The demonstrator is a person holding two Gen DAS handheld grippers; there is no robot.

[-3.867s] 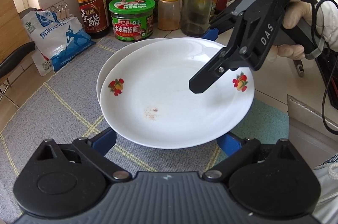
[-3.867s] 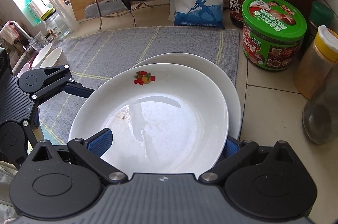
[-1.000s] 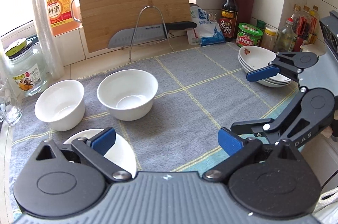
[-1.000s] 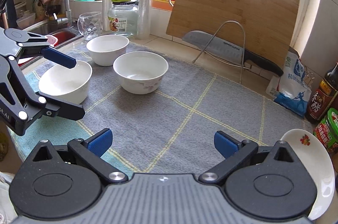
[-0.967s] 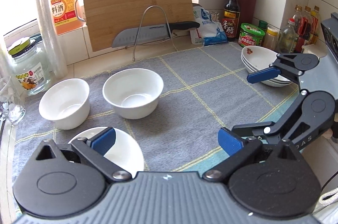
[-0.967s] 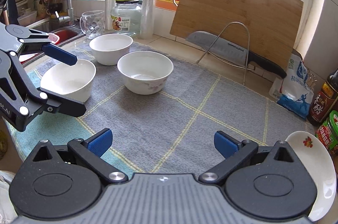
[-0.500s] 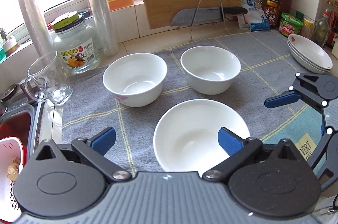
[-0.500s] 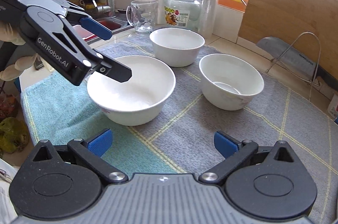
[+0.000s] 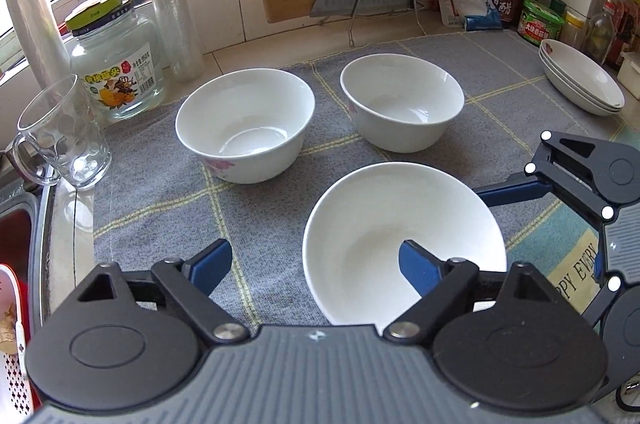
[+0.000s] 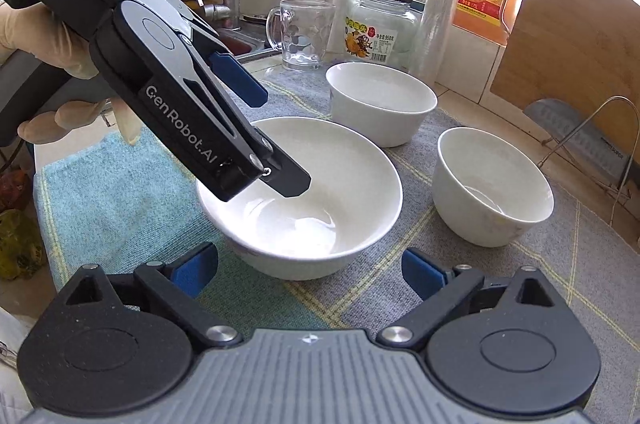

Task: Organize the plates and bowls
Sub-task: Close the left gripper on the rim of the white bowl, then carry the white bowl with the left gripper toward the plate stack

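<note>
Bowls: the nearest white bowl (image 9: 404,244) sits on the grey mat (image 9: 160,208), straddled at its rim by the left gripper (image 9: 312,266), jaws apart, one finger seemingly inside. Right gripper (image 10: 308,270) hovers beside it, jaws apart. Stacked plates (image 9: 580,84) rest far right.

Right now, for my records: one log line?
left gripper: open, straddling near bowl rim | right gripper: open | plates: stacked

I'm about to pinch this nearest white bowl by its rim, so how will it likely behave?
The nearest bowl looks like glazed ceramic with a glossy sheen, so probably stiff, fragile and a bit slippery. The open left gripper straddles one side of the rim, so it may tilt when lifted. The grey mat should limit sliding.
</note>
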